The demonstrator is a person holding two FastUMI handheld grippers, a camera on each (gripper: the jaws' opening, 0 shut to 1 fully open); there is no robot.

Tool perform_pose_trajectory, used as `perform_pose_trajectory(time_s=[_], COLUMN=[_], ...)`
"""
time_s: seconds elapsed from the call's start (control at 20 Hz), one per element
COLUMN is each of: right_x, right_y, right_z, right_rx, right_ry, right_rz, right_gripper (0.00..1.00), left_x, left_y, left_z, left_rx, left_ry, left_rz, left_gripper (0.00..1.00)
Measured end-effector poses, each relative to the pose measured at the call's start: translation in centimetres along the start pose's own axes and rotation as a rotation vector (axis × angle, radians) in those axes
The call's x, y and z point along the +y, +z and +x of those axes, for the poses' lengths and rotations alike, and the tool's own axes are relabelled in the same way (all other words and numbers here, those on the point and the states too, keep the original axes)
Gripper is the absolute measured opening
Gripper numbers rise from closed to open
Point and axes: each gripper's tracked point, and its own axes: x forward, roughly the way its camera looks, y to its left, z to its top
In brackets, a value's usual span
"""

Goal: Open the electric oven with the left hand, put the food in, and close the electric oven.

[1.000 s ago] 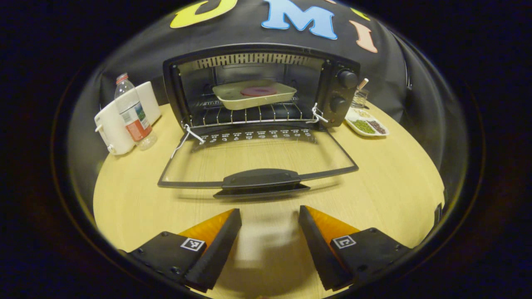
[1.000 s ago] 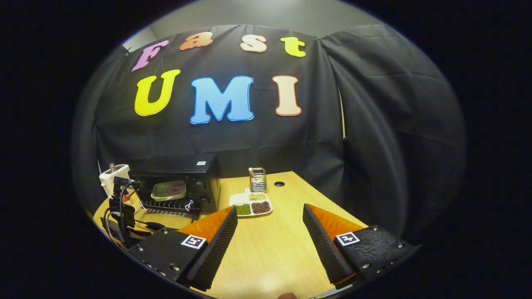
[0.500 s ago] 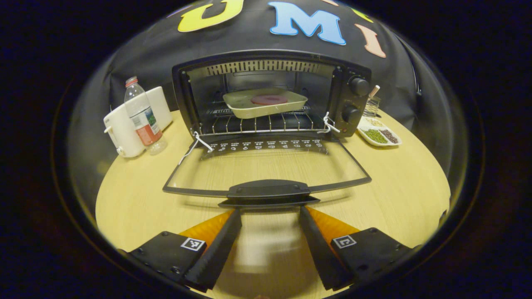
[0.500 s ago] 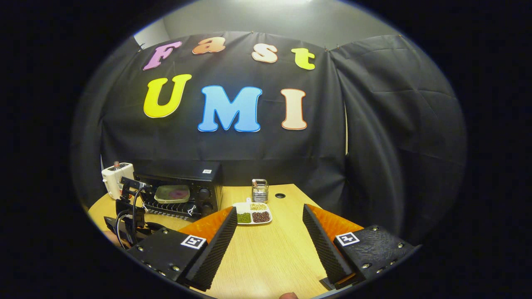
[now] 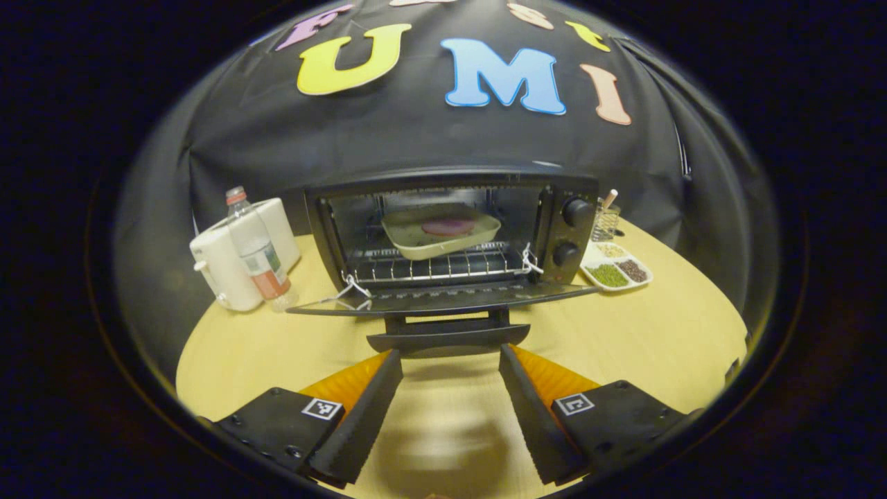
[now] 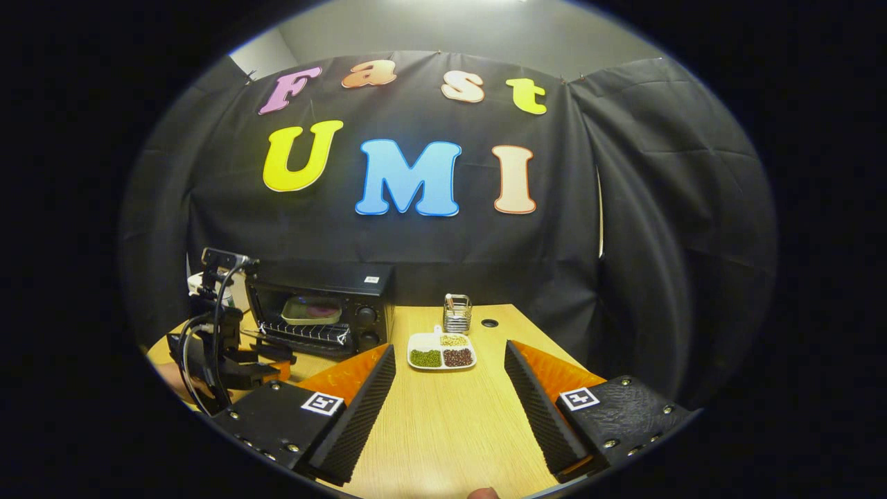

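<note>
The electric oven (image 5: 450, 235) is seen at the back of the wooden table (image 5: 651, 326), with its door (image 5: 443, 299) dropped roughly level, glass panel edge-on in the left gripper view. The food tray (image 5: 441, 231) (a shallow pale dish with a reddish round piece on it) is already seated on the wire rack (image 5: 436, 265) inside, so closing is judged to be the step left.

The left gripper (image 5: 449, 360) is held spread wide, nothing clamped; its fingertips sit just at the two ends of the door handle (image 5: 448, 339), contact not confirmable from here. The right gripper (image 6: 449, 360) is also held wide open and empty, well apart from the oven, above bare table near a divided snack dish (image 6: 441, 351).

Handling judgement: the door is stiff, hinged at the bottom edge, moderately light, and the glass is breakable if slammed. The handle bar is rigid, likely smooth plastic (some slip to be expected). It is best taken at mid-bar or pushed up from below, so the door is swung evenly. The small oven could be shoved back if pushed hard.

A bottle (image 5: 258, 244) and a white appliance (image 5: 229, 260) stand left of the oven.
</note>
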Motion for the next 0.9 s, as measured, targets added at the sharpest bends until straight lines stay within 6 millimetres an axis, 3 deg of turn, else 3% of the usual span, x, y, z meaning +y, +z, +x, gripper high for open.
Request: perform_pose_trajectory(time_s=[0.1, 0.15, 0.25, 0.3, 0.35, 0.6, 0.65, 0.7, 0.75, 0.85, 0.9], right_x=[0.0, -0.1, 0.0, 0.0, 0.1, 1.1, 1.5, 1.9, 2.3, 2.6, 2.5], right_y=[-0.1, -0.3, -0.6, -0.8, -1.0, -1.2, -1.2, -1.1, -1.1, -0.7, -0.4], right_z=[0.3, 0.3, 0.5, 0.5, 0.6, 1.4, 1.6, 1.6, 1.8, 2.1, 2.3], right_rx=[0.005, 0.009, 0.021, 0.028, 0.035, 0.050, 0.051, 0.050, 0.045, 0.035, 0.029], right_ry=[0.002, 0.001, 0.002, 0.001, 0.003, 0.015, 0.022, 0.034, 0.046, 0.054, 0.051], right_rz=[0.002, -0.001, -0.004, -0.004, -0.005, -0.034, -0.037, -0.038, -0.039, -0.047, -0.050], right_gripper=[0.98, 0.98, 0.98, 0.98, 0.98, 0.98, 0.98, 0.98, 0.98, 0.97, 0.97], left_x=[-0.2, -0.1, -0.1, -0.1, 0.0, -0.1, -0.1, -0.1, 0.0, 0.2, 0.2], left_y=[0.5, 0.7, 1.6, 2.0, 2.4, 4.4, 5.5, 6.2, 6.8, 8.1, 9.0], left_z=[-0.9, -0.8, -0.6, -0.6, -0.6, -0.1, 0.7, 1.2, 1.4, 1.4, 1.2], left_rx=[-0.024, -0.028, -0.048, -0.059, -0.070, -0.124, -0.130, -0.144, -0.157, -0.190, -0.211], left_ry=[0.001, 0.002, 0.003, 0.003, 0.004, -0.009, -0.013, -0.015, -0.019, -0.029, -0.036], left_rz=[0.002, -0.005, -0.022, -0.021, -0.012, 0.020, 0.020, 0.021, 0.023, 0.029, 0.028], left_gripper=[0.95, 1.00, 0.91, 0.95, 0.91, 0.95, 1.00, 0.95, 1.00, 1.00, 0.95])
